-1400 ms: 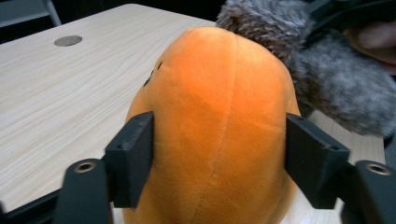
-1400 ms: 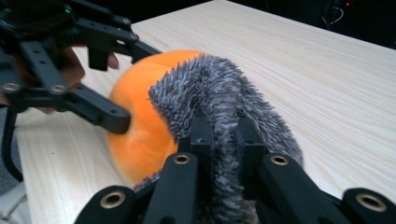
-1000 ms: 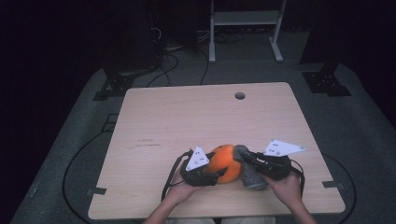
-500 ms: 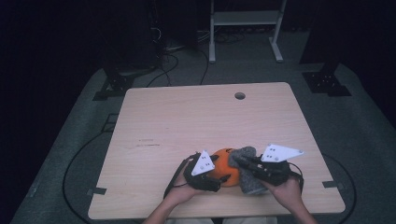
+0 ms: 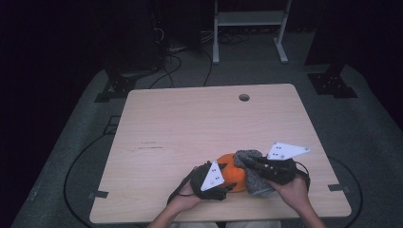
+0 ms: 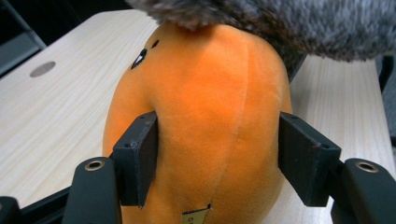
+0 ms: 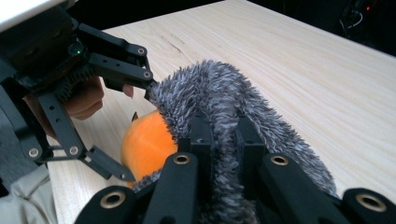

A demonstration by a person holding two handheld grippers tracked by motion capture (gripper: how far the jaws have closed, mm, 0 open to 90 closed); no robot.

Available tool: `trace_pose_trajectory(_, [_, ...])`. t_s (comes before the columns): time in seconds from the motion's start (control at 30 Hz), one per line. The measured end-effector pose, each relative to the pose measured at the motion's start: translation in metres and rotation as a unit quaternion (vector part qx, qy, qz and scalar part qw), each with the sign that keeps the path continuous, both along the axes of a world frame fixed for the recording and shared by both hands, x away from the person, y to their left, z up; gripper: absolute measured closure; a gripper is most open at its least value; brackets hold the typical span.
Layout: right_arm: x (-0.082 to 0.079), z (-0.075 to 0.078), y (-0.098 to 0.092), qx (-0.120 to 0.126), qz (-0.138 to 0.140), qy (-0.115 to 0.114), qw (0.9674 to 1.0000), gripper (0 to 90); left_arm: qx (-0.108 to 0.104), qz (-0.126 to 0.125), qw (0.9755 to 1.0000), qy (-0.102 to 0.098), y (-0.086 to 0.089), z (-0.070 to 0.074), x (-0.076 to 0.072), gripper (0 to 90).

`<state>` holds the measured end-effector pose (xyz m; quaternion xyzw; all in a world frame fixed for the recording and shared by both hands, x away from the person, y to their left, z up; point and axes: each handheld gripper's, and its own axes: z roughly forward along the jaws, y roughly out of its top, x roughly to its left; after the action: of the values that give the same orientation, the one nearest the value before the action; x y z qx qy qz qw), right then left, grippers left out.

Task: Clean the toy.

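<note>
High view: orange plush (image 5: 231, 169) sits near the table's (image 5: 190, 128) front edge, grey furry cover (image 5: 251, 172) draped over its right side. Left gripper (image 5: 227, 186) clamped on the plush's near-left flank, right gripper (image 5: 248, 160) pinching the cover from the right. Versus a second ago: cover pulled further left across the plush, less orange showing; half a second ago much the same as now. Hands barely shifted.

Left gripper view: both pads pressed into the orange plush (image 6: 205, 116), fabric bulging slightly between the jaws. Jaws eased open for a moment, then closed back on the plush within the last half second, so a re-grip, plush never out from between them. Grey cover (image 6: 280, 21) overhangs the plush's top. Small stitched face marks visible on the upper left.

Right gripper view: jaws closed tight on a fold of the grey cover (image 7: 224, 116), fur squeezed between the pads. Orange plush (image 7: 147, 142) peeking out below-left, left gripper (image 7: 140, 133) holding it beyond.

Reading: fresh hold steadies the plush; cover partly on, more pulling likely needed to seat it.
</note>
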<state>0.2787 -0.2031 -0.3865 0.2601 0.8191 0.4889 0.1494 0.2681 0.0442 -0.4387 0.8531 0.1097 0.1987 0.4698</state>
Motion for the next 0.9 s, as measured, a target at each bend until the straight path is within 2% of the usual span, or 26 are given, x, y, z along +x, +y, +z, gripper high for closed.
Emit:
trace_pose_trajectory(0.03, [0.002, 0.0, 0.0, 0.002, 0.0, 0.001, 1.0, 80.6, -0.003, 0.001, 1.0, 0.001, 0.001, 0.0, 0.001, 34.6])
trace_pose_trajectory(0.13, [0.012, -0.007, -0.009, 0.012, -0.022, 0.021, 0.9995, 80.6, -0.009, 0.001, 1.0, 0.004, 0.001, 0.0, 0.002, 35.0])
trace_pose_trajectory(0.2, [0.018, -0.013, -0.018, 0.012, -0.049, 0.036, 0.9981, 80.6, -0.002, -0.004, 1.0, -0.002, -0.001, 0.0, 0.0, 34.9])
trace_pose_trajectory(0.23, [0.019, -0.014, -0.022, 0.019, -0.05, 0.046, 0.9975, 80.6, 0.003, -0.006, 0.9999, -0.007, -0.002, 0.0, -0.001, 34.7])
trace_pose_trajectory(0.27, [0.017, -0.013, -0.023, 0.024, -0.045, 0.047, 0.9976, 80.6, 0.008, -0.009, 0.9998, -0.013, -0.004, 0.0, -0.003, 34.2])
trace_pose_trajectory(0.37, [0.01, -0.003, -0.015, 0.031, -0.014, 0.029, 0.999, 80.6, 0.018, -0.013, 0.9995, -0.022, -0.005, 0.0, -0.004, 33.2])
trace_pose_trajectory(0.43, [0.008, -0.001, -0.008, 0.016, -0.005, 0.02, 0.9997, 80.6, 0.023, -0.015, 0.9993, -0.027, -0.004, -0.001, -0.005, 32.9])
trace_pose_trajectory(0.5, [0.012, -0.006, -0.009, 0.023, -0.004, 0.03, 0.9993, 80.6, 0.022, -0.014, 0.9993, -0.028, -0.003, -0.001, -0.005, 32.9])
trace_pose_trajectory(0.6, [0.02, -0.017, -0.019, 0.037, -0.021, 0.052, 0.9978, 80.6, 0.006, -0.009, 0.9998, -0.014, -0.002, 0.0, -0.001, 33.4])
trace_pose_trajectory(0.73, [0.026, -0.029, -0.035, 0.06, -0.051, 0.087, 0.9931, 80.6, -0.019, -0.005, 0.9998, 0.011, 0.004, -0.002, 0.005, 33.5])
trace_pose_trajectory(0.8, [0.024, -0.028, -0.037, 0.077, -0.052, 0.087, 0.9919, 80.6, -0.026, 0.0, 0.9995, 0.019, 0.008, -0.002, 0.007, 33.4])
trace_pose_trajectory(0.9, [0.019, -0.02, -0.03, 0.087, -0.034, 0.07, 0.9932, 80.6, -0.043, 0.007, 0.9983, 0.04, 0.016, -0.002, 0.013, 32.8])
